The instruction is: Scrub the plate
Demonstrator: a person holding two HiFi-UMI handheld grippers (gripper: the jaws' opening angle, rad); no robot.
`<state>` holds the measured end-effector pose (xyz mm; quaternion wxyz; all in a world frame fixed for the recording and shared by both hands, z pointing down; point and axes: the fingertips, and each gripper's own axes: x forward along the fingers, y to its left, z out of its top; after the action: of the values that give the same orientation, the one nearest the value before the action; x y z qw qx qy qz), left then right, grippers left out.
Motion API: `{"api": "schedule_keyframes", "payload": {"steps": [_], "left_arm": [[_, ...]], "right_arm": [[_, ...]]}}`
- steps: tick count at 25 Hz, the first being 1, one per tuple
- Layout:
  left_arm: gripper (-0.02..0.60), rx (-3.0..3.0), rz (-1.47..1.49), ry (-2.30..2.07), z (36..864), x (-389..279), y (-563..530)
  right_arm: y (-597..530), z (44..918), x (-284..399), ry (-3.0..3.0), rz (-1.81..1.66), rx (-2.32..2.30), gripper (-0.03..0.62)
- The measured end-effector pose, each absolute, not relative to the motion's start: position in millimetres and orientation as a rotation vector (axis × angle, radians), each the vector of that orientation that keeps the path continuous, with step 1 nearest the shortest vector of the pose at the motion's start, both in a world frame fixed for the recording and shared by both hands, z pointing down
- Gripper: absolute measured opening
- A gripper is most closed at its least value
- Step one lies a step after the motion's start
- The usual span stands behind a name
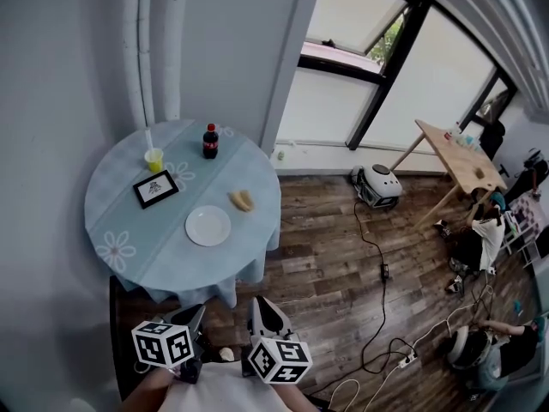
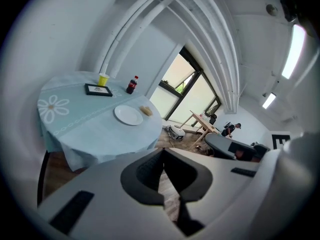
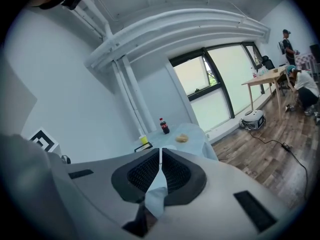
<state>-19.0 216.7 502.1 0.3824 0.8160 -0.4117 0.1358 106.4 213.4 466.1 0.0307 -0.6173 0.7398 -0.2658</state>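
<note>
Right gripper view: the right gripper (image 3: 160, 155) body is blocking the near half of the desk (image 3: 202, 136), so the plate (image 1: 208, 226) is sitting fully hidden there. Head view: marker cubes (image 1: 163, 343) are covering most of the left gripper (image 1: 193, 320) and of the right one's jaws. The bottom edge is cutting off the person's forearm (image 1: 141, 395). The tablecloth (image 1: 197, 281) is hiding the desk legs. The tan lump (image 1: 243, 200) beside the plate is showing too small to identify. The same goes for the print in the black frame (image 1: 155, 188) and the bottle (image 1: 210, 142) label.

Head view from above, gripper views low, all sharing the table (image 1: 129, 221)
</note>
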Motion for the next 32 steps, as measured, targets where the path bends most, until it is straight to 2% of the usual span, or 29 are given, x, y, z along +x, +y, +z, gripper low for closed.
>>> {"api": "schedule_keyframes", "payload": {"steps": [13,32], "left_arm": [[0.008,2.013,0.314,-1.031,511.5,-20.6,211.1],[0.008,2.014,0.312,-0.927,516.4,-11.4,134.3]], "right_arm": [[211.1,480.8,114.5,2.297,-0.865,-1.964,0.037],[149.9,497.6,115.7,2.256,-0.935,-2.078,0.037]]}}
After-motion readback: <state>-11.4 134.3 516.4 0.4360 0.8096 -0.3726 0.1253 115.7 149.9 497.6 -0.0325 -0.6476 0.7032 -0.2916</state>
